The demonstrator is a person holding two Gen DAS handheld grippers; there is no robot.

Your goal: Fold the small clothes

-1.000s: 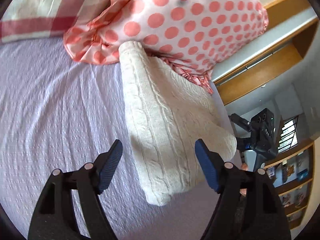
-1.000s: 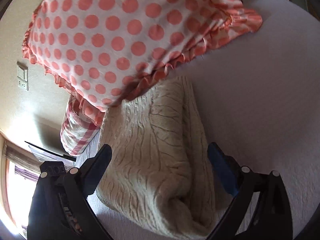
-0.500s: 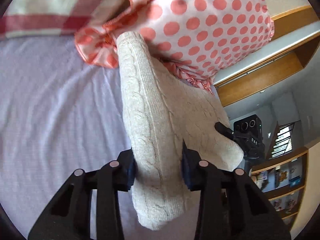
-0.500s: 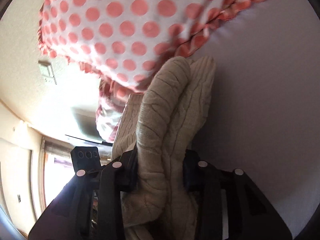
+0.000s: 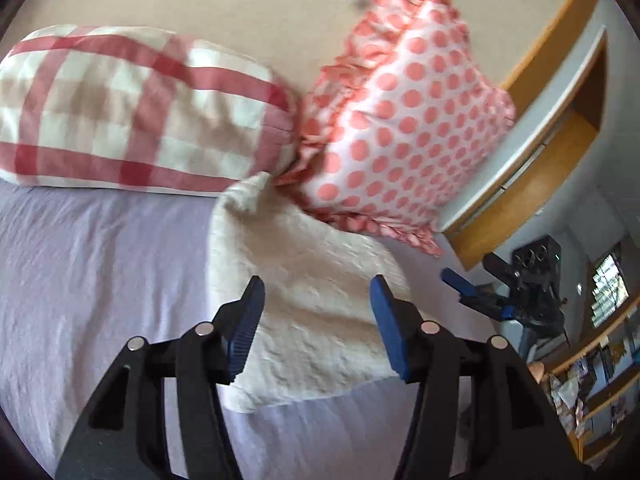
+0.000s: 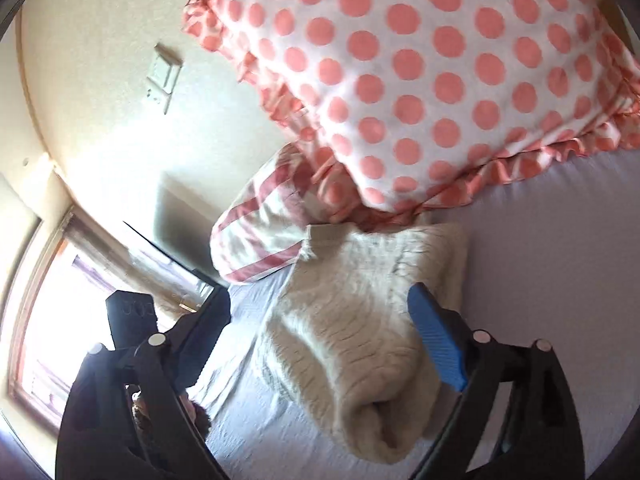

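A folded cream cable-knit sweater [image 5: 316,300] lies on the lilac bed sheet [image 5: 100,280], its far end against the pillows. It also shows in the right wrist view [image 6: 360,344]. My left gripper [image 5: 316,320] is open and empty, with its blue pads either side of the sweater's near end and a little above it. My right gripper [image 6: 320,340] is open and empty, spread over the other end of the sweater. The right gripper also shows at the right of the left wrist view [image 5: 500,292].
A polka-dot pillow [image 5: 404,132] with a frill and a red checked pillow [image 5: 132,112] lean at the head of the bed. A wooden shelf unit [image 5: 552,120] stands past the bed's right edge. A window [image 6: 48,320] is at the left.
Both grippers were shut on the sweater half a second ago. Both have opened and let it go, and the sweater now lies flat on the sheet. Both cameras have pulled back.
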